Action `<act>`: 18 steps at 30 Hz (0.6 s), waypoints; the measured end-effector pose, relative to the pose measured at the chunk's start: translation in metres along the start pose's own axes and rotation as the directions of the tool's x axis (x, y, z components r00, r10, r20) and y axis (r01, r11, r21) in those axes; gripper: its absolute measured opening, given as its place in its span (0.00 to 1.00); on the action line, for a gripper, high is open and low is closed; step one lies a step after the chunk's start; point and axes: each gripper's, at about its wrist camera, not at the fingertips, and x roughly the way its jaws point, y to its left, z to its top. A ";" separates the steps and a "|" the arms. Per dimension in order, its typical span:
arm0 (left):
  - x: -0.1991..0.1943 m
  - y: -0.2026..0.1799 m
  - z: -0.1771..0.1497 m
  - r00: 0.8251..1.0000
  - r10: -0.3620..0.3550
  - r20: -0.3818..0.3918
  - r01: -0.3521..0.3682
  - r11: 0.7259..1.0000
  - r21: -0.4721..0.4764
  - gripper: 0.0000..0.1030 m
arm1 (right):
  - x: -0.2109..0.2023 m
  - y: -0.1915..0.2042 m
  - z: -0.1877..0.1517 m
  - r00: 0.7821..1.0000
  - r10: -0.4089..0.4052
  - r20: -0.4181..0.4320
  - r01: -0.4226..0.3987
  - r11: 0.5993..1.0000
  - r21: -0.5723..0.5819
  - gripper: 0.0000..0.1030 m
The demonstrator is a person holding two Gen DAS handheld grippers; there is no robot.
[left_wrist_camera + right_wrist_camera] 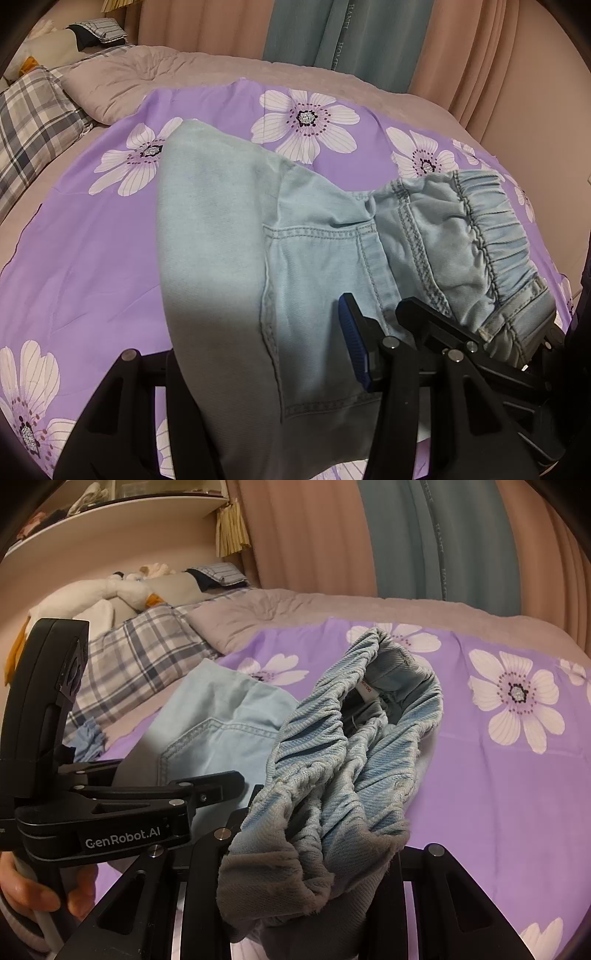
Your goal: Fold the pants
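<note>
Meanwhile, both grippers held pants (303, 266) over bed (92, 240): right gripper (314, 878) fingers clamped waistband (351, 746); left gripper (240, 387) fingers pinched seat; legs trailed away leftward

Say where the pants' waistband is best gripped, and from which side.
Grip the gathered elastic waistband at its near end, coming from the bed's near edge, where the right hand-held gripper pinches it. The ribbing bunches thick and stands off the floral sheet, offering an edge to pinch. The rest of the pants trails away leftward.
</note>
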 end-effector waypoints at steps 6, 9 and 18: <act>0.004 -0.002 -0.001 1.000 0.004 -0.005 -0.004 1.000 0.004 0.49 | 0.002 -0.001 -0.001 1.000 -0.004 -0.009 0.004 1.000 0.001 0.32; 0.008 -0.002 -0.001 1.000 0.005 -0.010 -0.005 1.000 0.003 0.49 | 0.004 -0.002 0.000 1.000 -0.006 -0.012 0.006 1.000 0.003 0.32; 0.018 -0.002 0.000 1.000 0.007 -0.025 -0.007 1.000 0.000 0.49 | 0.009 -0.002 -0.001 1.000 -0.011 -0.026 0.011 1.000 0.014 0.32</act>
